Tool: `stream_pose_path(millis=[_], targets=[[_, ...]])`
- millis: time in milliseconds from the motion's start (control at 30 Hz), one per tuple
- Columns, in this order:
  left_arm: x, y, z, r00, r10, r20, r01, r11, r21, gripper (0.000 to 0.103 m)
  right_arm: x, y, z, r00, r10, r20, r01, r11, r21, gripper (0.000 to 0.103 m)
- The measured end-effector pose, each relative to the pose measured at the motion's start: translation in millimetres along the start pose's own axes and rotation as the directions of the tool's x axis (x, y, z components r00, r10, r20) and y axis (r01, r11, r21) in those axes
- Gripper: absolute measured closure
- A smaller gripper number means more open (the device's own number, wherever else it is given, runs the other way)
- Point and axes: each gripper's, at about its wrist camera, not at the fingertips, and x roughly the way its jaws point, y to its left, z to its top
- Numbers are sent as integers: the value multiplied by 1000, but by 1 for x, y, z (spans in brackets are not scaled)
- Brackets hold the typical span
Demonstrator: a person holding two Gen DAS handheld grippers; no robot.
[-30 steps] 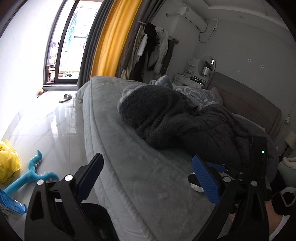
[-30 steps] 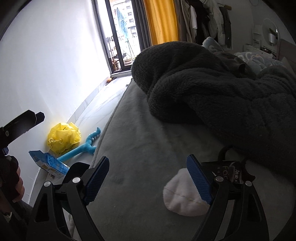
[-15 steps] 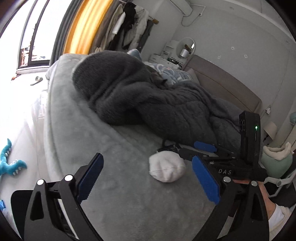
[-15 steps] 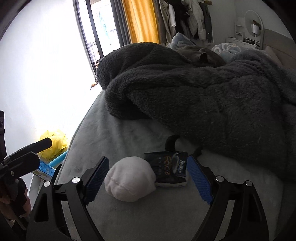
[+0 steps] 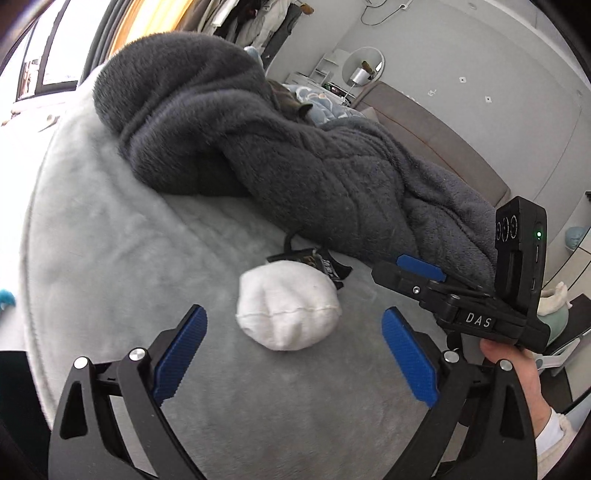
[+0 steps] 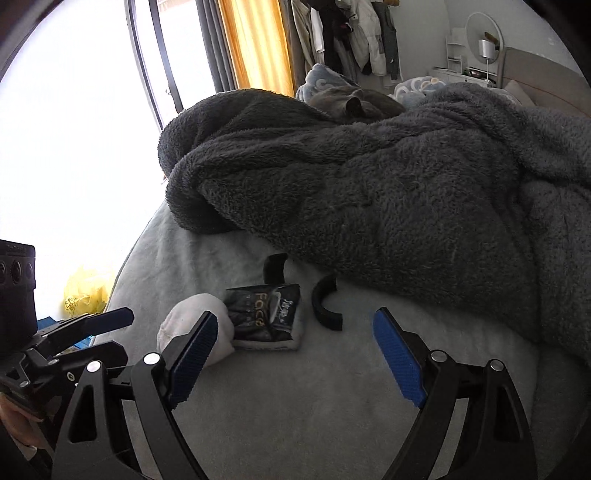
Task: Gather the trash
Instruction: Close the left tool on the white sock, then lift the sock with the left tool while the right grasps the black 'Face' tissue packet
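Both grippers are now swinging off the floor clutter & closing on the bed: left gripper [image 5: 293,354], spread, w/ white wad [image 5: 288,304] just ahead btwn its fingers; right gripper [image 6: 295,350], spread, facing black packet [image 6: 267,317].

Bedroom; bed [image 5: 110,266], blanket [image 6: 369,192], hung clothes [image 6: 354,33]
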Motion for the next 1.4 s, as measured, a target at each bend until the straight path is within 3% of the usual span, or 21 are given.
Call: stream_pose_path(millis=[300, 567, 800, 1000, 1100, 1400], targets=[[24, 6, -4, 998, -15, -68, 10, 997, -74, 31, -1, -8, -4, 1000, 2, -20, -2, 1000, 11, 16], [16, 15, -1, 999, -19, -46, 13, 993, -118, 55, 9, 2, -3, 999, 0, -53, 0, 1000, 5, 16], [-3, 19, 7, 1000, 15, -9, -16, 997, -76, 81, 20, 15, -4, 996, 24, -85, -25, 1000, -4, 16], [-11, 28, 7, 999, 23, -23, -24, 998, -60, 96, 31, 25, -1, 993, 19, -113, -19, 1000, 0, 16], [-17, 32, 6, 999, 31, -26, -32, 998, -46, 102, 30, 27, 2, 995, 11, -104, -9, 1000, 14, 16], [-39, 43, 9, 1000, 26, -1, -26, 999, -34, 102, 49, 26, 2, 987, -20, -159, 28, 998, 50, 16]])
